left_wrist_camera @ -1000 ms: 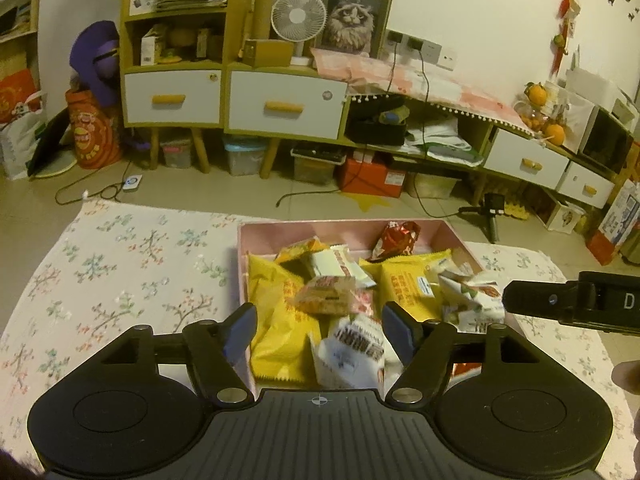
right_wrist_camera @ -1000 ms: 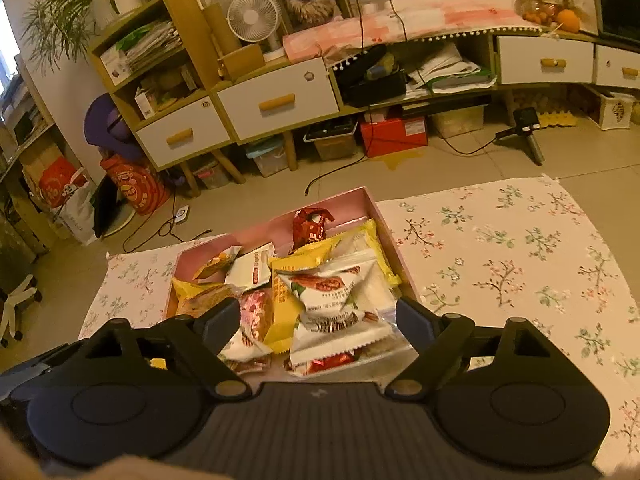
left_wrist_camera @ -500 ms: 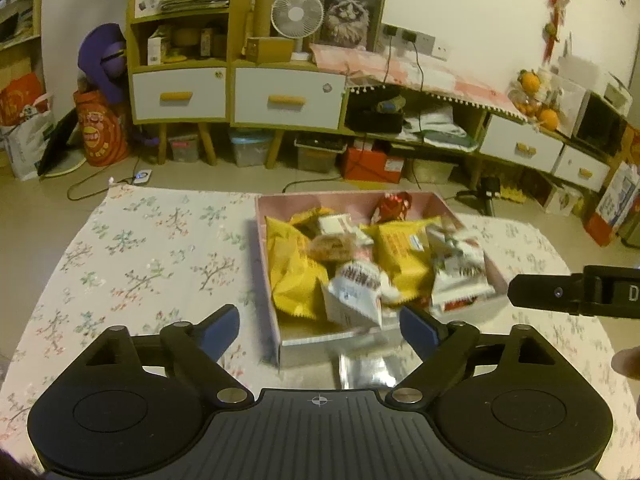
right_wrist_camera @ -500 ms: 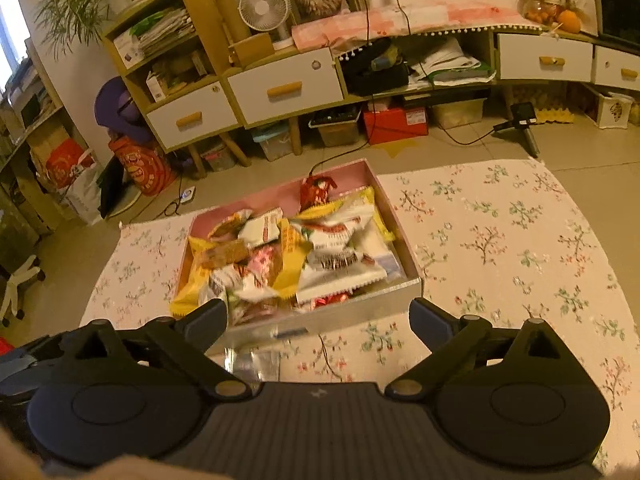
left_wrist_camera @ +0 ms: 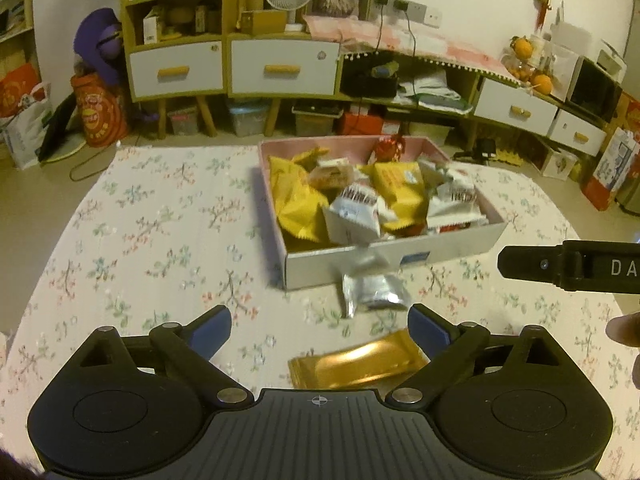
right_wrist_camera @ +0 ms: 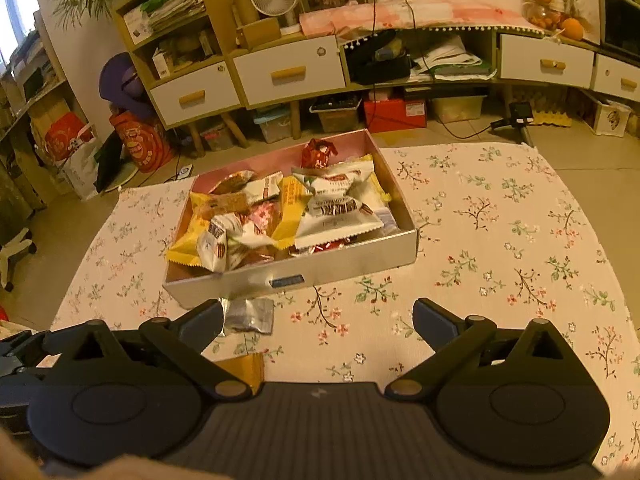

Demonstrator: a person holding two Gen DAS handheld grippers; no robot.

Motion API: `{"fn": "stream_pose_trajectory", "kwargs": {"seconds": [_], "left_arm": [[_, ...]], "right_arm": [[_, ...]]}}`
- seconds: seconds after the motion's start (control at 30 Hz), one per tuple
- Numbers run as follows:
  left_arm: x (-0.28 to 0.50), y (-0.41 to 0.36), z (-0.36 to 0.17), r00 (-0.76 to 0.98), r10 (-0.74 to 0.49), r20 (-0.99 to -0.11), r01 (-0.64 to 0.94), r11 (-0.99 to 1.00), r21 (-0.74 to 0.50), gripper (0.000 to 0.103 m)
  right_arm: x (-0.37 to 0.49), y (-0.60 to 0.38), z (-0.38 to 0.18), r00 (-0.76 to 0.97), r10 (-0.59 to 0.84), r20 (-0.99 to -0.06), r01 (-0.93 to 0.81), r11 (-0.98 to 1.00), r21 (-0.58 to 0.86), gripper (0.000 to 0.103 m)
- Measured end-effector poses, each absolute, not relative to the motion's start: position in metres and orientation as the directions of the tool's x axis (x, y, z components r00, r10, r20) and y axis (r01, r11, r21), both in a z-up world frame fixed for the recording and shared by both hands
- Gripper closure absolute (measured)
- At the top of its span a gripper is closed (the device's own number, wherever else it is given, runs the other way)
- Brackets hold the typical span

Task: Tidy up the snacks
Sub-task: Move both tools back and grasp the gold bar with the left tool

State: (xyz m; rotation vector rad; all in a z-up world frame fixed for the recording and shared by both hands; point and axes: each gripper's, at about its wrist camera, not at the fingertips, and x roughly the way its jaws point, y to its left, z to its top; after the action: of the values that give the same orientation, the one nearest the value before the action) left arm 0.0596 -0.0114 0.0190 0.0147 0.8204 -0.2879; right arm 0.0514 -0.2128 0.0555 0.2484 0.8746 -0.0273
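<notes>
A pink-lined box [left_wrist_camera: 460, 246] [right_wrist_camera: 352, 262] full of yellow, white and red snack packets stands on the floral cloth. A silver packet [left_wrist_camera: 374, 292] [right_wrist_camera: 250, 314] lies on the cloth just in front of the box. A gold packet [left_wrist_camera: 356, 364] [right_wrist_camera: 244, 368] lies nearer, between my left gripper's fingers. My left gripper [left_wrist_camera: 320, 330] is open and empty, held back from the box. My right gripper [right_wrist_camera: 318, 320] is open and empty, to the right of the silver packet; its side shows in the left wrist view [left_wrist_camera: 568, 266].
The floral cloth [left_wrist_camera: 160, 232] [right_wrist_camera: 500, 220] covers a low surface with floor beyond its edges. Cabinets with white drawers [left_wrist_camera: 280, 66] [right_wrist_camera: 288, 70], a fan, storage boxes and bags stand along the far wall.
Both grippers have pulled back from over the box and opened wider. The silver and gold packets on the cloth have come into view in front of the box.
</notes>
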Motion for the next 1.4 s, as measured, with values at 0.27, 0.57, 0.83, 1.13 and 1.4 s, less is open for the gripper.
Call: {"fn": "stream_pose_trajectory", "kwargs": {"seconds": [0.27, 0.57, 0.83, 1.13, 1.4], "left_arm": [[0.051, -0.001, -0.001, 0.647, -0.217, -0.731, 0.256, 0.965, -0.059, 0.007], [0.047, -0.006, -0.024, 0.667, -0.301, -0.681, 0.44, 0.897, 0.035, 0.007], [0.057, -0.028, -0.043, 0.596, -0.372, -0.712, 0.591, 0.804, 0.074, 0.007], [0.07, -0.039, -0.05, 0.529, -0.353, -0.771, 0.606, 0.794, 0.052, 0.019], [0.066, -0.042, -0.042, 0.48, -0.357, -0.802, 0.608, 0.794, 0.01, 0.075]], "right_arm": [[0.038, -0.21, 0.04, 0.658, 0.071, -0.75, 0.085, 0.982, 0.168, 0.0], [0.031, -0.204, 0.014, 0.631, 0.042, -0.775, 0.018, 0.997, 0.069, 0.0], [0.04, -0.204, 0.005, 0.633, 0.067, -0.772, -0.045, 0.998, 0.05, 0.0], [0.049, -0.212, -0.003, 0.629, 0.069, -0.774, -0.041, 0.998, 0.056, 0.0], [0.06, -0.207, -0.003, 0.635, 0.098, -0.767, -0.052, 0.995, 0.084, 0.001]]}}
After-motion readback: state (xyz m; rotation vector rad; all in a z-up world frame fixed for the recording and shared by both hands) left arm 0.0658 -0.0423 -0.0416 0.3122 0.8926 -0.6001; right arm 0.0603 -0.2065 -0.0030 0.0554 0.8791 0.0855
